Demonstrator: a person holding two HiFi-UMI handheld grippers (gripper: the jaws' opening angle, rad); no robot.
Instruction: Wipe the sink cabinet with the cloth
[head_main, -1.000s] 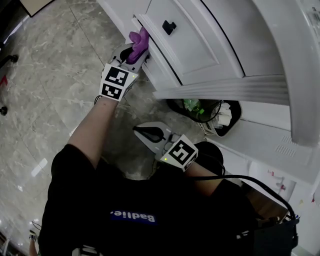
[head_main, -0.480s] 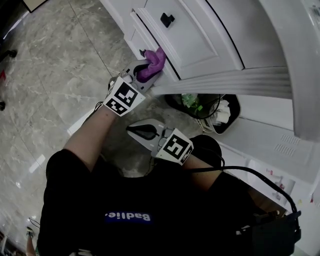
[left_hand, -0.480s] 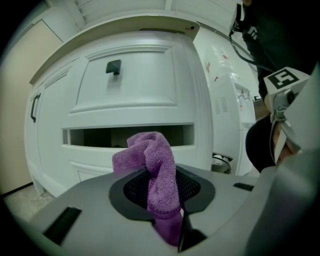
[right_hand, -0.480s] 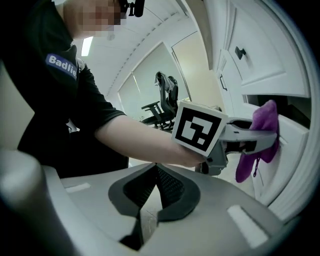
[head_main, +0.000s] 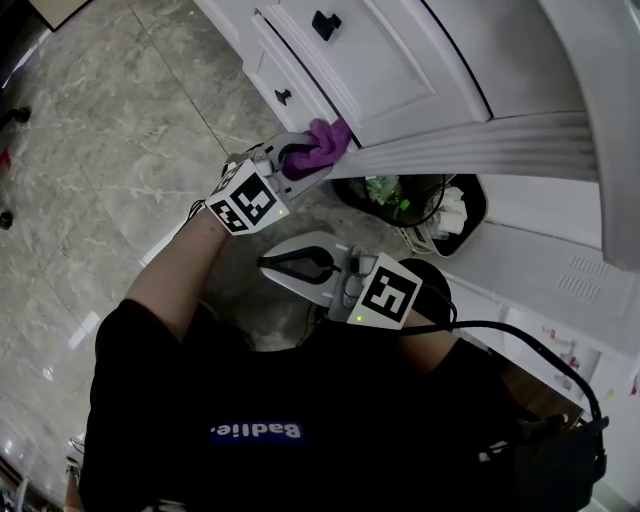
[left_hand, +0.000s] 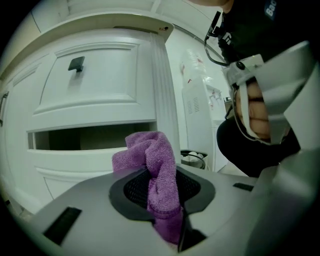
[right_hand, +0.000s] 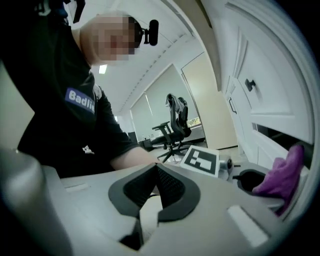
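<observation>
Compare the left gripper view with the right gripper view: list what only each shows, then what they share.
Only the left gripper view: the left gripper clamped on the purple cloth, the dark gap in the sink cabinet front, and a trash bin. Only the right gripper view: the right gripper shut on nothing, an office chair, and the left gripper's marker cube. Both: the cloth and the white sink cabinet with its black knob.
</observation>
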